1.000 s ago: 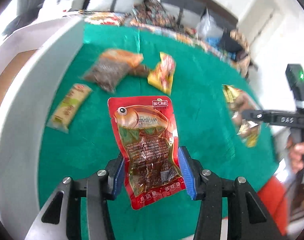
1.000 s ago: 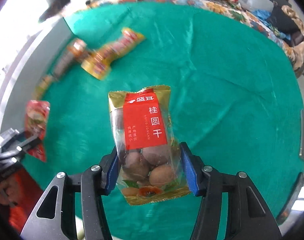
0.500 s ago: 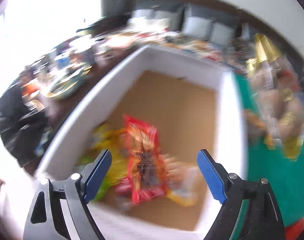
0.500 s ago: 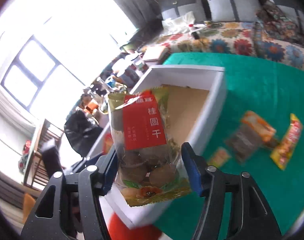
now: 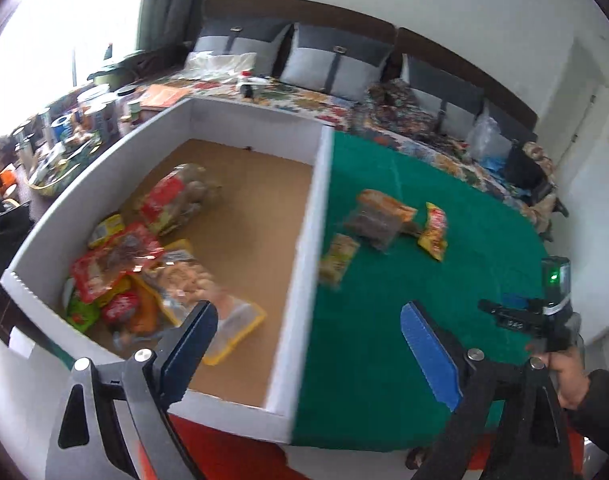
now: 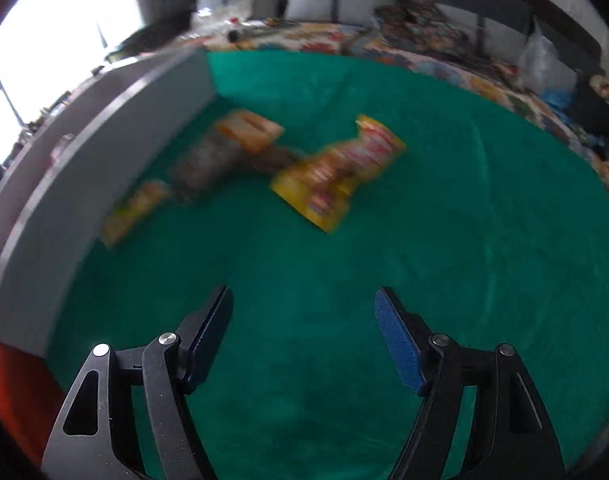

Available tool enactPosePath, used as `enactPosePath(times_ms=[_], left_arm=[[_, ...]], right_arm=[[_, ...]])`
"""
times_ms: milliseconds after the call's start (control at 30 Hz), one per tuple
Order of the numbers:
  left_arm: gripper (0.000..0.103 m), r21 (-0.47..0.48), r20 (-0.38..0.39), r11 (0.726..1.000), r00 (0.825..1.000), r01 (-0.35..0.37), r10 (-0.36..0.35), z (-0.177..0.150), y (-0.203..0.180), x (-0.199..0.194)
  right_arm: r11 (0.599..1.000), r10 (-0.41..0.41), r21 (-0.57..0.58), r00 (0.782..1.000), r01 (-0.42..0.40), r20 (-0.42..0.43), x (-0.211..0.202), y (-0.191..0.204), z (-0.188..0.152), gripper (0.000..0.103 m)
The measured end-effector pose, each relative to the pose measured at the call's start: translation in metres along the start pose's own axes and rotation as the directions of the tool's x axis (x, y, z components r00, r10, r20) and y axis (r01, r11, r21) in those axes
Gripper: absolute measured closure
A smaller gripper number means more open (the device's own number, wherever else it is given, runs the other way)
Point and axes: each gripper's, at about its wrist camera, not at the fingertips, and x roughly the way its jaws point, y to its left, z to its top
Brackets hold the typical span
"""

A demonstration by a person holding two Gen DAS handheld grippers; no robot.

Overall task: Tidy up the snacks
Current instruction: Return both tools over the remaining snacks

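Note:
My left gripper (image 5: 308,320) hangs over the near right wall of the white box (image 5: 324,200); its jaws are opening and nothing is between them. Inside the box lie several packets, among them the red fish snack (image 5: 112,256) and the longan bag (image 5: 176,200). My right gripper (image 6: 302,300) is above the green cloth (image 6: 464,240), jaws opening and empty. Three packets lie on the cloth: a yellow one (image 6: 340,172), an orange-and-brown one (image 6: 232,148) and a small yellow-green one (image 6: 136,208).
The box wall (image 6: 84,160) runs along the cloth's left side. A hand (image 5: 564,364) holds the right gripper (image 5: 504,312) at the cloth's right edge. Behind the table stand a patterned sofa (image 5: 384,112) with grey cushions and a cluttered side table (image 5: 76,120).
Both packets have been let go and now lie in the box. Both grippers have opened; the left has swung right along the box, and the right has swung back over the green cloth.

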Motion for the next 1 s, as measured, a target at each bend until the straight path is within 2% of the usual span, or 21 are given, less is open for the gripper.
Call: enactPosePath(times_ms=[100, 167, 233, 300, 333, 467, 533, 600, 700, 867, 900, 1000], left_arm=[[0.001, 0.095, -0.042, 0.992, 0.996, 0.081, -0.078, -0.015, -0.060, 0.015], [0.001, 0.157, -0.113, 0.982, 0.989, 0.108, -0.091, -0.030, -0.093, 0.039], [0.001, 0.244, -0.174, 0.966, 0.984, 0.089, -0.046, -0.043, -0.119, 0.066], [0.001, 0.330, -0.201, 0.943, 0.979, 0.048, 0.020, -0.047, -0.135, 0.090], [0.001, 0.380, -0.204, 0.925, 0.977, 0.027, 0.055, -0.045, -0.141, 0.104], [0.001, 0.506, -0.144, 0.858, 0.973, -0.086, 0.182, -0.021, -0.149, 0.154], [0.001, 0.529, -0.128, 0.840, 0.967, -0.122, 0.221, -0.004, -0.146, 0.186], [0.001, 0.527, -0.138, 0.838, 0.959, -0.141, 0.249, 0.012, -0.135, 0.212], [0.001, 0.494, -0.152, 0.856, 0.954, -0.152, 0.258, 0.030, -0.125, 0.241], [0.003, 0.468, -0.146, 0.870, 0.957, -0.154, 0.249, 0.047, -0.105, 0.253], [0.004, 0.469, -0.153, 0.873, 0.962, -0.132, 0.228, 0.047, -0.102, 0.253], [0.005, 0.509, -0.168, 0.856, 0.964, -0.094, 0.206, 0.045, -0.102, 0.253]], right_arm=[[0.994, -0.089, 0.063, 0.996, 0.089, 0.011, 0.003, -0.049, -0.046, 0.027], [0.987, -0.131, 0.101, 0.991, 0.127, 0.039, 0.000, -0.071, -0.069, 0.027], [0.981, -0.156, 0.127, 0.986, 0.148, 0.056, 0.002, -0.084, -0.086, 0.026], [0.980, -0.125, 0.170, 0.987, 0.106, 0.105, 0.002, -0.098, -0.098, 0.025], [0.978, -0.135, 0.177, 0.984, 0.113, 0.115, 0.003, -0.101, -0.100, 0.025], [0.977, -0.139, 0.179, 0.983, 0.117, 0.120, 0.006, -0.102, -0.098, 0.024], [0.977, -0.139, 0.180, 0.983, 0.116, 0.121, 0.008, -0.102, -0.096, 0.024], [0.977, -0.137, 0.182, 0.983, 0.113, 0.124, 0.001, -0.096, -0.096, 0.024], [0.977, -0.137, 0.182, 0.983, 0.113, 0.124, -0.001, -0.095, -0.097, 0.023], [0.976, -0.138, 0.183, 0.983, 0.114, 0.124, 0.001, -0.096, -0.097, 0.024], [0.976, -0.138, 0.183, 0.983, 0.114, 0.124, 0.001, -0.096, -0.097, 0.024], [0.977, -0.137, 0.182, 0.983, 0.113, 0.125, -0.005, -0.093, -0.103, 0.024]])
